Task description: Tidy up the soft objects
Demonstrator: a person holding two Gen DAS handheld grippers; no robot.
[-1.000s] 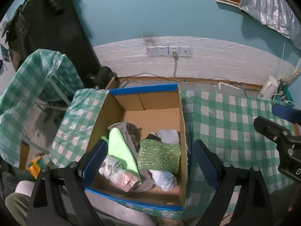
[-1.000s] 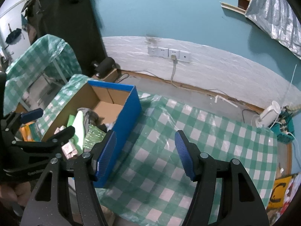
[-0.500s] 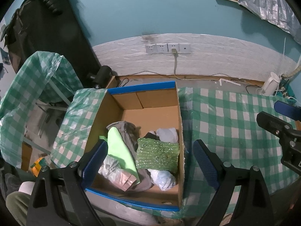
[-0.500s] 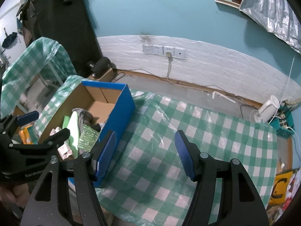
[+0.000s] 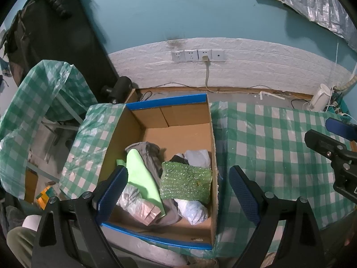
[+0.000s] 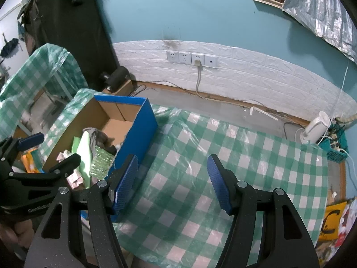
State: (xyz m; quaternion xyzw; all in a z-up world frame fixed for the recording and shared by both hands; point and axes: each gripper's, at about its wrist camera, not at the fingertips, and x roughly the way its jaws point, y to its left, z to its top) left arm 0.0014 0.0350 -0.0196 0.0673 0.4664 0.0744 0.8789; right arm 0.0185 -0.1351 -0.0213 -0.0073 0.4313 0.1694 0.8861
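Over on the far left, a second surface draped in green check plastic [image 5: 44,89] sits apart from your table, with a dark coat [image 5: 55,33] hanging on the wall behind it. Coming right, there's the cardboard box [image 5: 213,156], blue along its rim, sitting on the left end of the checked tablecloth [image 5: 267,145]. The soft things are all inside it, bunched toward the near end: a light green cloth [image 5: 142,176] draped over a grey garment [image 5: 149,151], a crinkly plastic bundle with a pink wrapped packet [image 5: 142,207] at the front, a sheet of green bubble wrap [image 5: 185,181] lying on top in the middle, and white plastic bags [image 5: 196,210] tucked under and behind it. The far half of the box floor is bare cardboard.

Your left gripper [image 5: 178,189] hangs above the near end of the box, jaws spread wide, nothing between the blue pads; the bubble wrap shows in the gap below, untouched. Moving right again, your right gripper [image 6: 171,178] sits over open tablecloth just beside the box's blue wall, jaws parted about halfway, and nothing in them either. Further right, the cloth runs clear to the table's end, where a white kettle [image 6: 316,127] stands on the floor by the wall, under the row of sockets [image 6: 191,58].
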